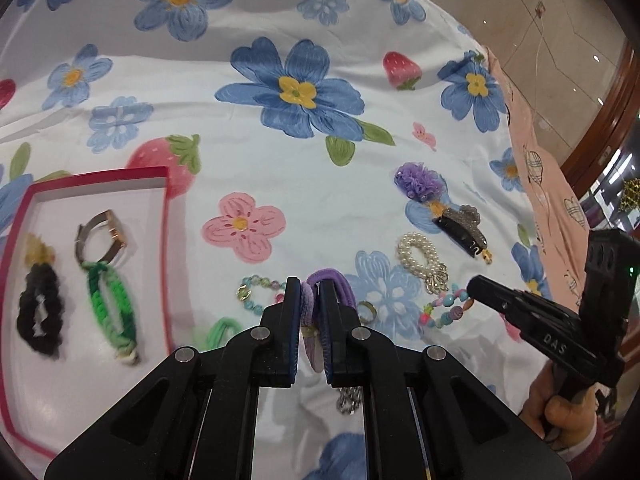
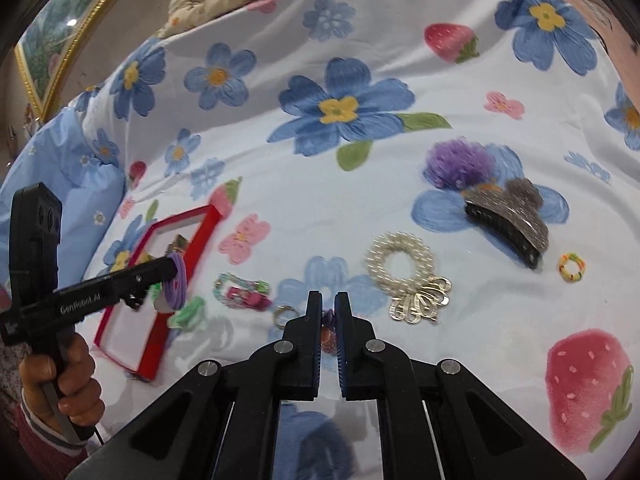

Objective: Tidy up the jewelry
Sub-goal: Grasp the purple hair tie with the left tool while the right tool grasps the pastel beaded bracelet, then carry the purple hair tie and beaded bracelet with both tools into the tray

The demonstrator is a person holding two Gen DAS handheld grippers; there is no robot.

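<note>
Pinching the soft purple hair tie (image 1: 308, 300) across its fabric band, the left gripper (image 1: 309, 292) is carrying it just beside the red tray (image 1: 165, 216), near the bed's left edge. Being light and squashy, it is likely needing only a mid-band pinch, while the right gripper (image 2: 328, 308) is hanging almost closed, seemingly empty, above the floral bedspread (image 2: 360, 208).

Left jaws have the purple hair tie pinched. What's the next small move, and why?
Probably carry the left gripper leftward over the red tray before opening. The purple hair tie is clamped between its jaws, and from the right wrist view it hangs at the tray's near edge, not yet inside. The tray already holds a black scrunchie and a green braided band, with bare floor below them.
</note>
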